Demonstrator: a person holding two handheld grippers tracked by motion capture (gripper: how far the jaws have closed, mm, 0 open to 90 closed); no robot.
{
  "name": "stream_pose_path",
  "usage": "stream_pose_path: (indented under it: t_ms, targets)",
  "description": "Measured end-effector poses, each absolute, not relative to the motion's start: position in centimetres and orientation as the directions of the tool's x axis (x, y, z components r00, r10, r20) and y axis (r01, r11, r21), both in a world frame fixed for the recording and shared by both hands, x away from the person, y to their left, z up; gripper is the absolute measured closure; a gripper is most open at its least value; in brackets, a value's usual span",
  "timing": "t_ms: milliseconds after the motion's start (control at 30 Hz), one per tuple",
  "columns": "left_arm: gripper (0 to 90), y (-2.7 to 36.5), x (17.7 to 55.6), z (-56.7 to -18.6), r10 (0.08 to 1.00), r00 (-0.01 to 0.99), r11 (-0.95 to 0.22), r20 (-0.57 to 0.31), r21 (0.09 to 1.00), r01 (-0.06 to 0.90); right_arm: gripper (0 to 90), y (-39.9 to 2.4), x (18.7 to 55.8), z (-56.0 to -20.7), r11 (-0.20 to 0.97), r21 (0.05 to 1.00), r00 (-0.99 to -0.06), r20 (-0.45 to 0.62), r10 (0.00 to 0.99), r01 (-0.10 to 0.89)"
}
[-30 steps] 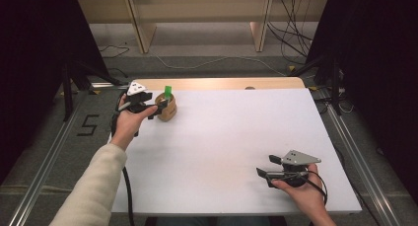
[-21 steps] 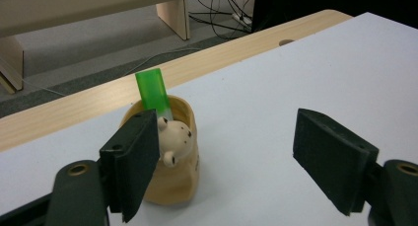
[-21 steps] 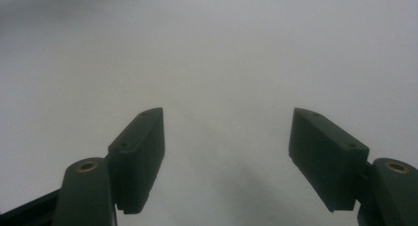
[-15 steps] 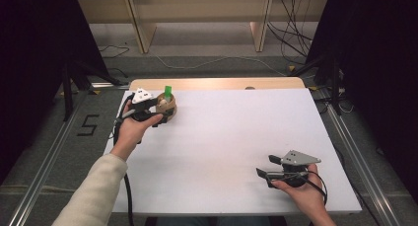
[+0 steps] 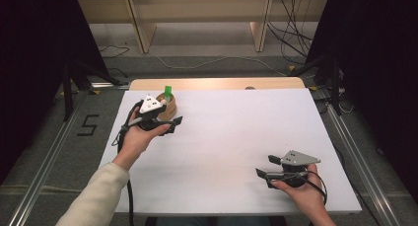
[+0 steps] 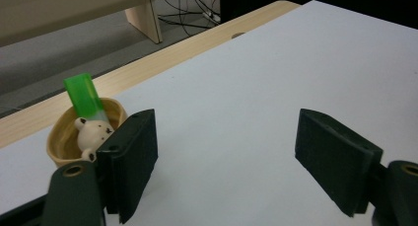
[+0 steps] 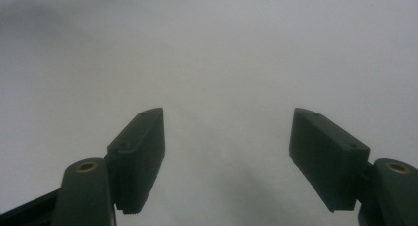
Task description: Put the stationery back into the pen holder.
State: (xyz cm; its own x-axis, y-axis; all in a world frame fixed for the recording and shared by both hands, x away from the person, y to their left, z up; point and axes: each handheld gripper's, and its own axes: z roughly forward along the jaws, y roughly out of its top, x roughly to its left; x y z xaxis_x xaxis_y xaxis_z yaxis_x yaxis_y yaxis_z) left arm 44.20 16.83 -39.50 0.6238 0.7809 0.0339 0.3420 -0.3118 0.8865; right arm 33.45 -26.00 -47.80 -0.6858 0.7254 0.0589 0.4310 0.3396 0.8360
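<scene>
1. Left gripper view puts the small tan bowl [image 6: 74, 137] at the far left, partly behind our own left jaw. In it sit a white bear figure [image 6: 93, 132] and an upright green stick-like piece [image 6: 85, 95] that leans against the bowl's back wall.
2. From the high view, the bowl [image 5: 168, 109] stands near the far left corner of the white table [image 5: 236, 137], just beside the wooden strip [image 5: 217, 83] along the far edge.
3. Our left gripper [image 5: 173, 124] is just beside the bowl on its near side, jaws spread wide with nothing between them; the pads touch neither bowl nor contents.
4. We judge the step in hand to be pulling clear of the bowl with everything set inside. To do it well, we should draw the hand away level and across the bare table, keeping the nearer jaw off the rim so the light bowl does not slide or tip.
5. We should keep the jaws wide until well apart from the bowl; closing early could nip the rim.
6. The green piece stands tall and only leans, so any knock could topple it out; we should watch it as we leave.
7. We should mind the trailing cable on the left hand so it does not sweep toward the bowl.
8. Our right gripper [image 5: 270, 167] rests near the table's near right corner, well apart from the bowl, jaws open over bare white surface; it can stay put.
</scene>
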Motion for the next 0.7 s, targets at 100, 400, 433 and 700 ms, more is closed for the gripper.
stream_pose_path:
  t_ms: [100, 400, 433, 700]
  targets:
    - [24.4, 16.4, 43.5, -39.7, 0.771, 0.636, -0.323, 0.039, 0.884, 0.337, 30.3, -26.0, 33.5, -47.8, 0.338, 0.839, -0.688, 0.058, 0.724, 0.427]
    - [24.4, 15.8, 40.7, -40.8, 0.734, 0.677, -0.353, 0.052, 0.881, 0.315, 30.2, -25.9, 33.4, -47.8, 0.34, 0.838, -0.692, 0.06, 0.719, 0.426]
    - [24.4, 15.7, 40.4, -40.9, 0.732, 0.68, -0.352, 0.049, 0.881, 0.316, 30.3, -25.9, 33.4, -47.8, 0.34, 0.838, -0.692, 0.061, 0.719, 0.427]
    - [24.2, 15.7, 37.9, -42.1, 0.704, 0.707, -0.383, 0.064, 0.873, 0.303, 30.2, -25.8, 33.3, -47.8, 0.342, 0.838, -0.696, 0.061, 0.715, 0.426]
